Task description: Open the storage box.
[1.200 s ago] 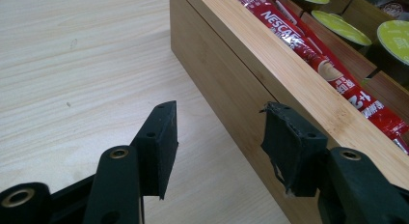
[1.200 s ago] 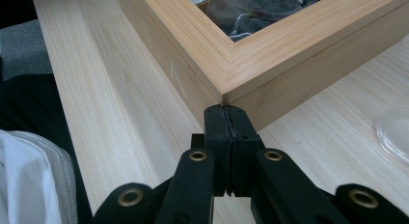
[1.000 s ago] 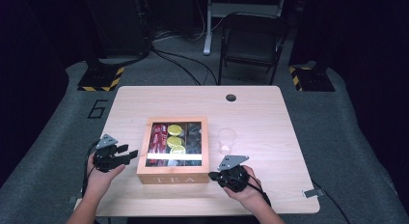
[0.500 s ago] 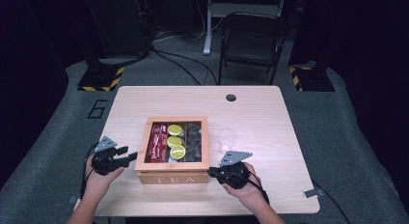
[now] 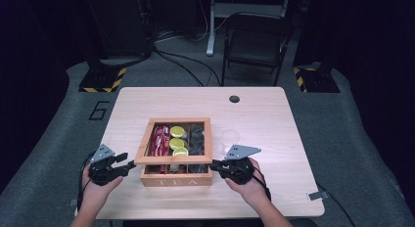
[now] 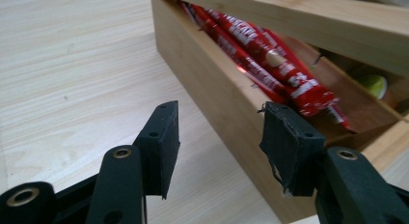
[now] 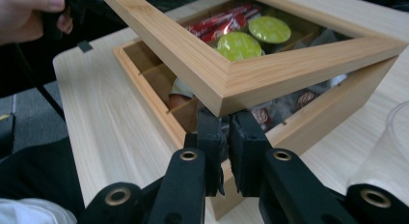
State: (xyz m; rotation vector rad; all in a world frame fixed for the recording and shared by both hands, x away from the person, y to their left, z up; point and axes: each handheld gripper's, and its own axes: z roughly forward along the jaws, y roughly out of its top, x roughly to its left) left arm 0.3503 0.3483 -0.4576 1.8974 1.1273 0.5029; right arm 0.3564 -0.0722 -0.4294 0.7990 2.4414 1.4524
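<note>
The right claw [image 7: 224,137] is nearly together, its two black pads tucked under the near corner of the glass-paned wooden lid [image 7: 251,64] of the wooden tea box [image 5: 176,175], propping that lid partly up; whether the pads pinch anything between them cannot be told. In the high view the right claw [image 5: 218,164] sits at the box's right front corner. The left claw [image 6: 219,137] stands apart, holding nothing, one pad beside the box's outer side wall [image 6: 212,89] and the other above its rim, with the lid's edge overhead; in the high view the left claw [image 5: 128,163] is at the left front corner.

The box sits near the front middle of the pale wooden surface [image 5: 264,114], lettered front toward the person. Inside lie red stick packets [image 5: 160,139], yellow-green round capsules [image 5: 178,138] and dark wrapped pieces [image 5: 197,135].

The likely trouble: the lid rests on one corner support only, so it could slip off the pads and drop shut, or the lift could drag the whole box along, since the left claw is not bracing it. A clear plastic cup [image 5: 230,138] stands just beside the box's right side, close to the right hand [image 5: 247,180]; a wide swing there could tip it.

Behind the box the surface lies open toward the far edge, giving the lid room to swing back. The front edge is close to both hands.
</note>
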